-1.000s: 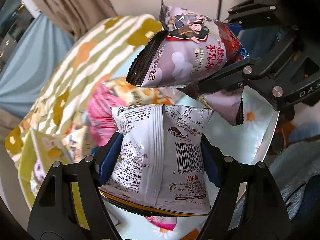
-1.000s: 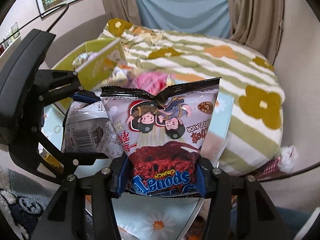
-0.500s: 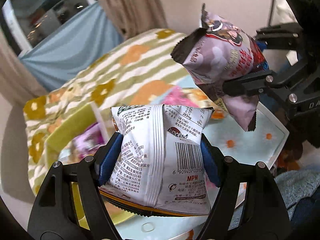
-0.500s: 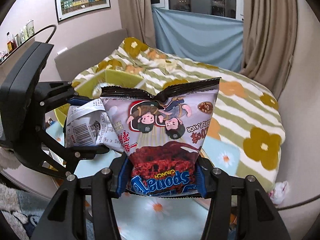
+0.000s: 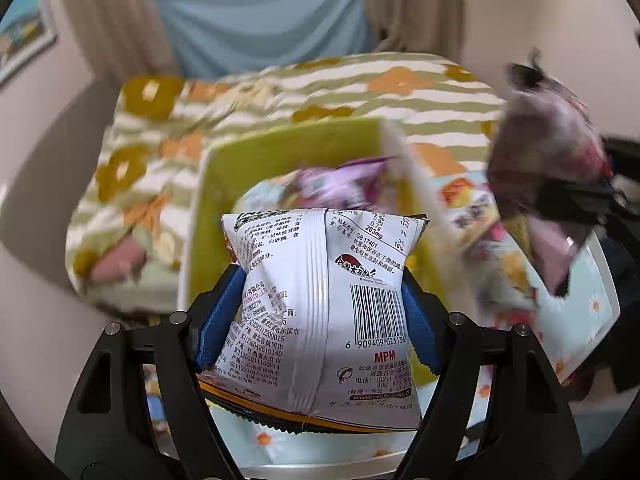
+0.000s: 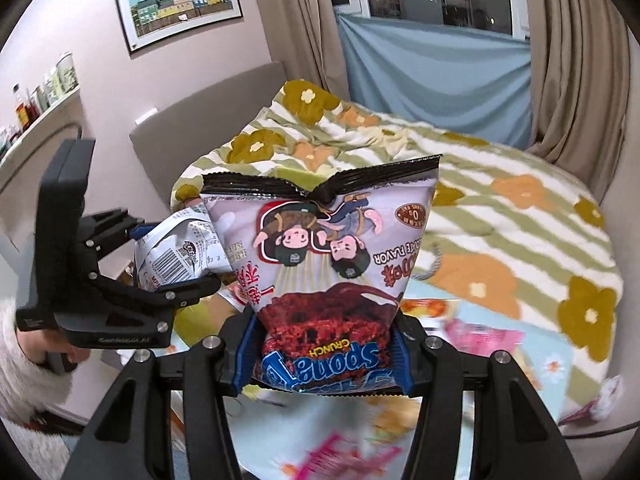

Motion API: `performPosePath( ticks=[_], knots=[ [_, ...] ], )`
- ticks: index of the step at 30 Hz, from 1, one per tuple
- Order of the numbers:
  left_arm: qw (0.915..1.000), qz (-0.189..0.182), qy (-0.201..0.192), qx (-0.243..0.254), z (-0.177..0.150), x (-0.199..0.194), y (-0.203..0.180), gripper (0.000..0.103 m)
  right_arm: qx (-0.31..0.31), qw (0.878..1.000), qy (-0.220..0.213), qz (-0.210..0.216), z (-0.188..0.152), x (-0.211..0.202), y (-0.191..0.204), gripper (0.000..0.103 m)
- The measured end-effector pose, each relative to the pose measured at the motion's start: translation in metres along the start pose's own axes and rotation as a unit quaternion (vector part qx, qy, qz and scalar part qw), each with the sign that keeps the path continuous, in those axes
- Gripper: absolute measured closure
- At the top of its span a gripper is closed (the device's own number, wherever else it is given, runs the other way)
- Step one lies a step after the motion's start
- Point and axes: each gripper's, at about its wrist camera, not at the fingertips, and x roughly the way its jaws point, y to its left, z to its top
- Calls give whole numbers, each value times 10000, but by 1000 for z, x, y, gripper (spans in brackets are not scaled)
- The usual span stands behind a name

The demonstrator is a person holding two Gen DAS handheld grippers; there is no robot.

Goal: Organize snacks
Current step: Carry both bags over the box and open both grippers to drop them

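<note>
My left gripper (image 5: 322,320) is shut on a white snack bag (image 5: 320,304) with a barcode and printed text on its back. It hangs above a green box (image 5: 280,152) that holds a purple packet (image 5: 340,184). My right gripper (image 6: 322,354) is shut on a lilac Sponge Crunch bag (image 6: 324,256) held upside down, with cartoon figures on it. In the left wrist view that bag (image 5: 548,160) is a blur at the right. In the right wrist view the left gripper (image 6: 152,260) with its white bag (image 6: 180,248) sits at the left.
A light-blue flowered tray (image 5: 592,296) below carries loose snack packets (image 6: 484,338). Behind lies a bed with a striped flower blanket (image 6: 500,216), a blue cloth and curtains at the window. A person's hand in a white fuzzy sleeve (image 6: 12,376) holds the left gripper.
Both grippers have risen and swung across from over the tray with their bags held. The green box now lies under the left gripper, and the left wrist has rolled.
</note>
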Motion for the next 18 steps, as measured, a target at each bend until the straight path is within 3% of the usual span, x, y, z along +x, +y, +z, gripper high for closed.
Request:
performPosePath(
  ticks=[7,9,10,11,18],
  knots=[
    [9981,-81,378,-484,-9,54,49,28,536,9982,265,27,10,50,27,53],
    [9971,-160,415,-617,-4,70,53,19,753,9966,321,-22,11,61,31,53],
    [9969,-193,408,-645,-4,74,56,3,913,9952,336,-37,10,65,33,53],
    [9972,-197,327,-648,-4,73,57,0,993,9945,343,-37,9,67,34,53],
    [9983,-262,205,-487,-21,63,59,0,1323,9898,445,-286,-5,71,48,53]
  ],
)
